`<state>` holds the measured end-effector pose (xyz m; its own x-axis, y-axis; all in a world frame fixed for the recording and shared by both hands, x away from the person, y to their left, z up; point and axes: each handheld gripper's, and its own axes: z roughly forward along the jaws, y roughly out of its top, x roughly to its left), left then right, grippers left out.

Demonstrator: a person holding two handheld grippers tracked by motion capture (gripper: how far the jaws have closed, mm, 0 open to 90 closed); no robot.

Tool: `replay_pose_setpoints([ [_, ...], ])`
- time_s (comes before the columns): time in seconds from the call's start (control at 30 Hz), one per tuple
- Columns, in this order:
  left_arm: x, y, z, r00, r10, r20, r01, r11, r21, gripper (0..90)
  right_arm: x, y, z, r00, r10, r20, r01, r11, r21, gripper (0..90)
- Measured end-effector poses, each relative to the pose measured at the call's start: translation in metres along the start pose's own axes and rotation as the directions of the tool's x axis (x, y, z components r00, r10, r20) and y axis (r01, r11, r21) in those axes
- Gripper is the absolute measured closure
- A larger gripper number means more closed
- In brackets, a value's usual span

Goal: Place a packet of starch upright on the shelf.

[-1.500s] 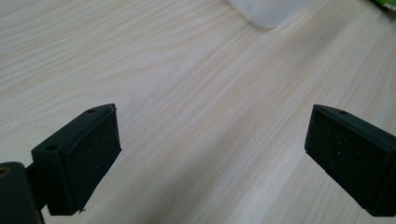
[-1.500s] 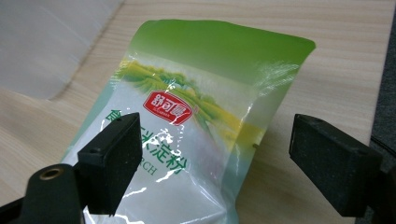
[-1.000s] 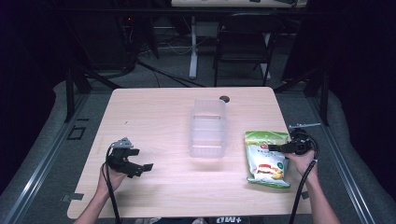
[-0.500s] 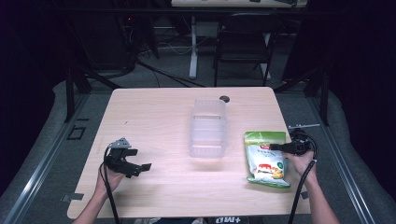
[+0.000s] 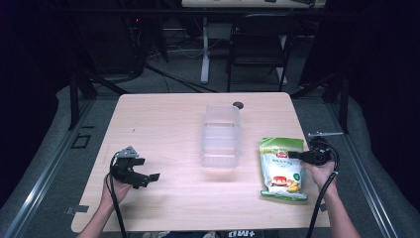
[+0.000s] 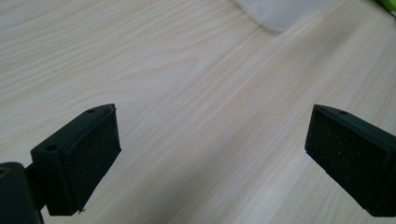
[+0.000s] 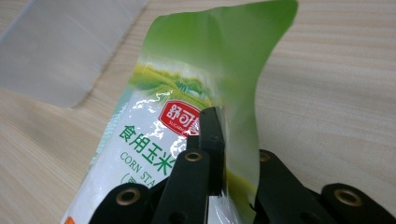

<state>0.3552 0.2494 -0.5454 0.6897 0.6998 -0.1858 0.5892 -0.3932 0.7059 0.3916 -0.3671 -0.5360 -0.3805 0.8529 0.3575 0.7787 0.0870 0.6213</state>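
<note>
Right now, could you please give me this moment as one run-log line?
right gripper: just closed on corn starch bag edge | left gripper: open over table | clear bin: untouched

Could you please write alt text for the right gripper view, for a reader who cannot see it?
The right gripper has just closed its black jaws on the edge of a green and white corn starch bag, which lies on a pale wooden table. A corner of a clear plastic container sits at the upper left.
</note>
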Motion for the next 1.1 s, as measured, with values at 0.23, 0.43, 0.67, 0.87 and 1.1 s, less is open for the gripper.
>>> replay_pose_setpoints([
  [0.23, 0.000, 0.000, -0.003, 0.9991, 0.011, -0.041, -0.011, 0.9999, -0.006, 4.4, 0.012, 0.003, -0.015, 0.9994, -0.034, 0.005, 0.034, 0.998, -0.044, 90.0],
  [0.43, -0.002, 0.001, -0.001, 0.9993, 0.014, -0.034, -0.014, 0.9999, 0.002, 4.6, 0.022, 0.002, -0.025, 0.9985, -0.055, 0.000, 0.054, 0.995, -0.079, 90.0],
  [0.67, -0.001, 0.000, 0.000, 0.9996, 0.013, -0.027, -0.012, 0.9998, 0.015, 5.1, 0.037, 0.003, -0.033, 0.9966, -0.082, 0.011, 0.083, 0.992, -0.099, 90.0],
  [0.87, -0.003, 0.000, 0.002, 0.9996, 0.012, -0.025, -0.012, 0.9997, 0.021, 5.6, 0.052, 0.008, -0.042, 0.9923, -0.123, 0.013, 0.124, 0.986, -0.114, 90.0],
  [1.1, -0.002, 0.000, 0.002, 0.9996, 0.012, -0.025, -0.011, 0.9997, 0.022, 5.7, 0.056, 0.011, -0.044, 0.9910, -0.133, 0.012, 0.133, 0.983, -0.126, 90.0],
])
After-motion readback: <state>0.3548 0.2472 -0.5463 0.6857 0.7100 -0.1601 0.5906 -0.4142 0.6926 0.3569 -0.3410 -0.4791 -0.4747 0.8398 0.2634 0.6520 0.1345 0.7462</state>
